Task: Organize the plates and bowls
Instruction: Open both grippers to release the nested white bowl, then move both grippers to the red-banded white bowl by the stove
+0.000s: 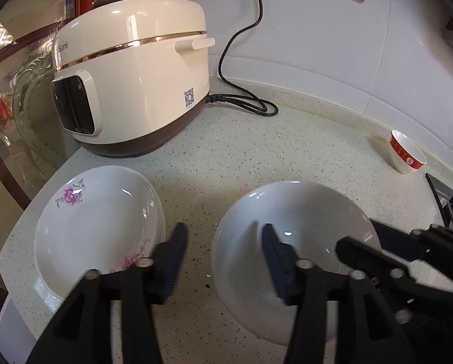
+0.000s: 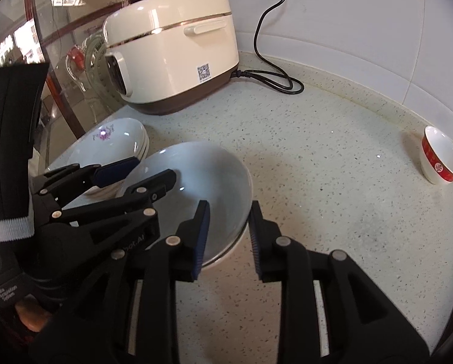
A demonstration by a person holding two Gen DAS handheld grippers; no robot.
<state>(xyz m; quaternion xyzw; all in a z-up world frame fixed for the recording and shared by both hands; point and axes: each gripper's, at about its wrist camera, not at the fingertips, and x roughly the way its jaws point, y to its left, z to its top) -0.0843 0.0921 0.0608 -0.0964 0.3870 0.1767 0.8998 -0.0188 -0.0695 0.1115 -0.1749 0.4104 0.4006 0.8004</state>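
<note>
A large plain white bowl (image 1: 293,212) (image 2: 196,170) sits on the speckled counter. My left gripper (image 1: 225,244) is open, its jaws straddling the bowl's left rim, one finger inside the bowl. My right gripper (image 2: 229,224) is open, its jaws straddling the bowl's right rim without clamping it. It also shows at the right of the left wrist view. Left of the bowl lies a stack of floral plates (image 1: 96,221) (image 2: 111,142). A small red-banded white cup (image 1: 405,151) (image 2: 442,157) stands far right near the wall.
A cream rice cooker (image 1: 132,72) (image 2: 172,48) stands at the back left, its black cord (image 1: 244,100) looping on the counter (image 1: 257,151) to a wall socket. The counter's edge runs left of the plates, with a glass cabinet (image 1: 17,106) beyond. A dark object (image 1: 439,194) lies at the far right.
</note>
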